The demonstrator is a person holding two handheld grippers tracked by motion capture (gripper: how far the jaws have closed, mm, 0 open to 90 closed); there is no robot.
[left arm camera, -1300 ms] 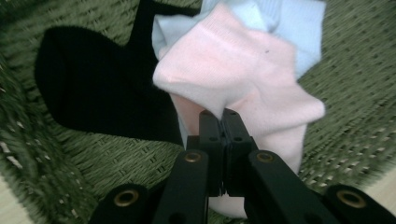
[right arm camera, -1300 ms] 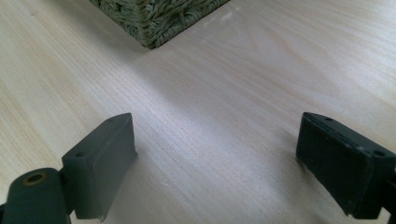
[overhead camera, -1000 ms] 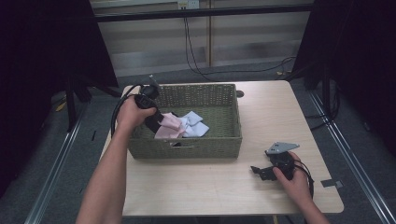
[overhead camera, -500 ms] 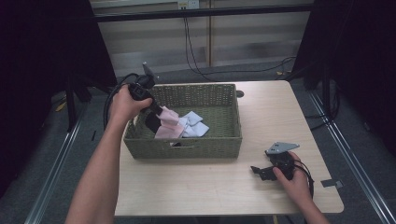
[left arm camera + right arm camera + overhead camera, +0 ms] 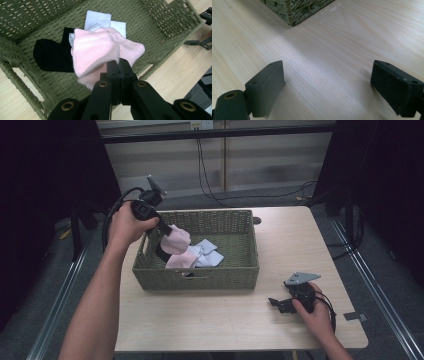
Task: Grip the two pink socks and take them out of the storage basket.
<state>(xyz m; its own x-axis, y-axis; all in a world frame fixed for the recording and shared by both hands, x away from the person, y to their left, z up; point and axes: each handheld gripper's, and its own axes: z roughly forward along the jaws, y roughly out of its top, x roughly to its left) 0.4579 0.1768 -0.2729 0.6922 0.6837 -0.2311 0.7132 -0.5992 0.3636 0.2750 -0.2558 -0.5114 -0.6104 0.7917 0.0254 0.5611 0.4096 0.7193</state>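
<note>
A green woven basket sits on the left half of a light wooden table. The left gripper is held up over the left end of the basket. Its two black jaws are pressed tight together on a pink sock. The pink sock hangs from the jaws, lifted above the basket floor. In the high view, the pink sock hangs just inside the left end of the basket, below the left hand.

Down in the basket lie more socks. A black sock lies on the basket floor at the left end. Some white socks lie a little to the right of it, partly hidden behind the pink one.

The right gripper rests low on the table at the near right, well apart from the basket. Its jaws are spread wide with only bare wood between them. The right hand holds it there. In the right gripper view, a corner of the basket shows far ahead of the jaws.
</note>
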